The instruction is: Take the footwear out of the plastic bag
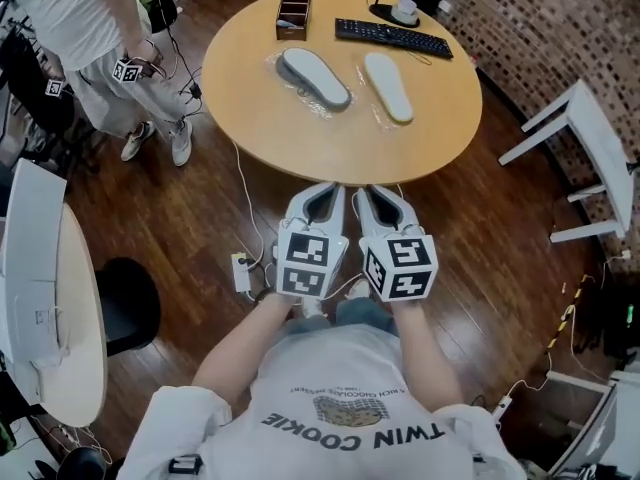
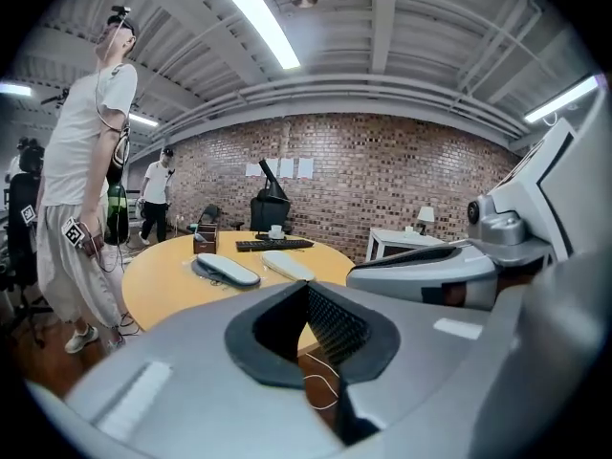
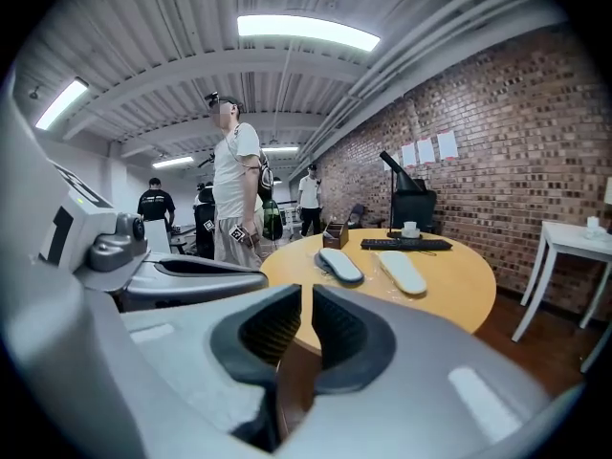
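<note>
Two flat slippers lie on the round wooden table [image 1: 260, 118], each in a clear plastic bag: a grey one [image 1: 315, 76] [image 2: 228, 270] [image 3: 341, 265] and a cream one [image 1: 388, 86] [image 2: 287, 264] [image 3: 403, 273] to its right. Both grippers hover side by side just off the table's near edge, well short of the slippers. My left gripper [image 1: 322, 190] [image 2: 308, 287] is shut, its pads meeting at the tips with nothing in them. My right gripper [image 1: 380, 192] [image 3: 307, 290] shows a narrow slit between its pads and holds nothing.
At the table's far side are a black keyboard [image 1: 393, 37], a small wooden box [image 1: 293, 16] and a cup on a saucer [image 1: 404, 10]. A person [image 1: 100, 48] stands at the left. A white side table [image 1: 590, 158] is at the right, a power strip [image 1: 241, 273] on the floor.
</note>
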Demonstrator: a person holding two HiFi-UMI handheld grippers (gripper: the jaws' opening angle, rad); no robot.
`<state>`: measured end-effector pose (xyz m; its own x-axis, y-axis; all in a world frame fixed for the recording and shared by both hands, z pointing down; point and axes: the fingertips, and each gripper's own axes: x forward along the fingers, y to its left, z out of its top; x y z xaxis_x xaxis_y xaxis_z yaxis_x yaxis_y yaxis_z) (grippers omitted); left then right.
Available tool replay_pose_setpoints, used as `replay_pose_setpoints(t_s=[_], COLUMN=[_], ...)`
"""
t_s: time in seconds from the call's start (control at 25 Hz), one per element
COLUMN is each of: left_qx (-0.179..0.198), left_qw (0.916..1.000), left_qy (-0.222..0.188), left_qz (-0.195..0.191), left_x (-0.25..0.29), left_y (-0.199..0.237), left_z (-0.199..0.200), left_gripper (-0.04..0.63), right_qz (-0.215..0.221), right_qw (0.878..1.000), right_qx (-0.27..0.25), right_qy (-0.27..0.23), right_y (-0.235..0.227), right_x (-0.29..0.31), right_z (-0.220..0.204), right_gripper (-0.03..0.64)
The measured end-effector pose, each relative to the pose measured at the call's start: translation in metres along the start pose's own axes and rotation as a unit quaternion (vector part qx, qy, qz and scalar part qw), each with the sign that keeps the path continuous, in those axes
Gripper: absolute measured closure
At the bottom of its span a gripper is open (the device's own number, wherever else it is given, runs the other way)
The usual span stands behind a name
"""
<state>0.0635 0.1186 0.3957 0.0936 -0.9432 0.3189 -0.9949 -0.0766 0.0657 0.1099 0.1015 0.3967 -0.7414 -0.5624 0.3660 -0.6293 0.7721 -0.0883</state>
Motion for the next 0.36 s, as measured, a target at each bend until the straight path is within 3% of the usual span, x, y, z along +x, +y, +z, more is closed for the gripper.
replay_pose_setpoints(t_s=[0.36], left_qx=[0.005], left_qw=[0.9999], left_qy=[0.0], left_qz=[-0.016], left_x=[0.003], left_y=[-0.029], left_z=[-0.001], left_gripper=[0.592], right_qz=[-0.012], right_qw=[1.0], right_qx=[0.007], right_qy=[0.001], right_y=[-0.015], right_x=[-0.021], right_z=[-0.012], right_gripper=[0.581])
